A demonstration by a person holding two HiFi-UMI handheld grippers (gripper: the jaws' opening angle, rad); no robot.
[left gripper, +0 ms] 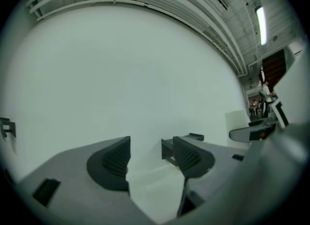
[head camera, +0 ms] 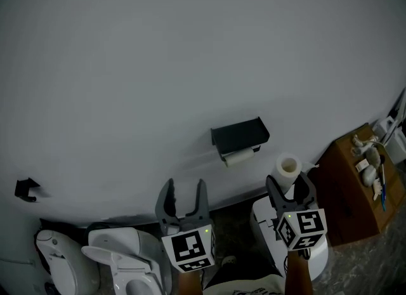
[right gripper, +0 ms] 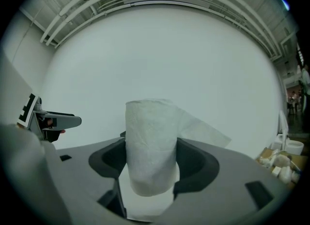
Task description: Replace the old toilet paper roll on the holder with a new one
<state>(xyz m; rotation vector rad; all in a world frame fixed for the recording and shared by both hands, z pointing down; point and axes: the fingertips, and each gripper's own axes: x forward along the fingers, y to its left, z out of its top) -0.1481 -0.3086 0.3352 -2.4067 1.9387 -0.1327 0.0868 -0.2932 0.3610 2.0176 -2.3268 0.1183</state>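
Head view: I see the old roll [head camera: 240, 156] on the black wall holder [head camera: 240, 134]. Left gripper view: my left gripper [left gripper: 151, 147] gapes wide with nothing between its jaws. Right gripper view: my right gripper [right gripper: 151, 149] pinches the new roll [right gripper: 150, 127], which stands upright.

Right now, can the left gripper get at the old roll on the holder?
Probably yes: the left gripper is open and empty, nothing stands between it and the old roll on the holder, and the right gripper holds the new roll aside.
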